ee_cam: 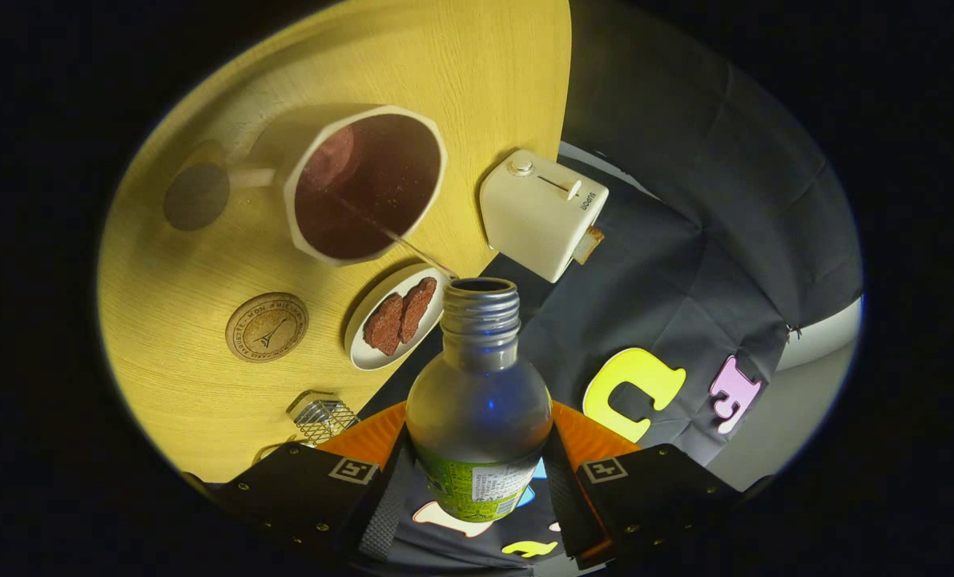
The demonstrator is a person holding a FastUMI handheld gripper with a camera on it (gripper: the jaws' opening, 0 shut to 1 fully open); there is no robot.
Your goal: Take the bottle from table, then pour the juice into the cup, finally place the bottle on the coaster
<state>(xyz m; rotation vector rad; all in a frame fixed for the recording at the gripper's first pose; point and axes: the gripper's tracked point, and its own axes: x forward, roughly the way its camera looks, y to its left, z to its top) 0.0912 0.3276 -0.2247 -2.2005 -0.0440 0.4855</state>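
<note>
My gripper (477,473) is shut on a clear uncapped bottle (479,401) with a green label, one finger pressing each side. The bottle is tipped toward a white angular cup (368,184) standing beyond the fingers on the wooden table (196,264). A thin stream of dark juice (400,239) runs from the bottle's mouth into the cup, which holds dark liquid. A round wooden coaster (267,327) with a printed emblem lies on the table near the cup, off to the side of the bottle.
A small white plate (374,353) with two brown slices sits between the cup and the bottle's mouth. A cream toaster (542,212) with bread in it stands by the table's edge. A wire rack (323,418) is close to one finger. A round wooden lid (196,196) lies beyond the cup.
</note>
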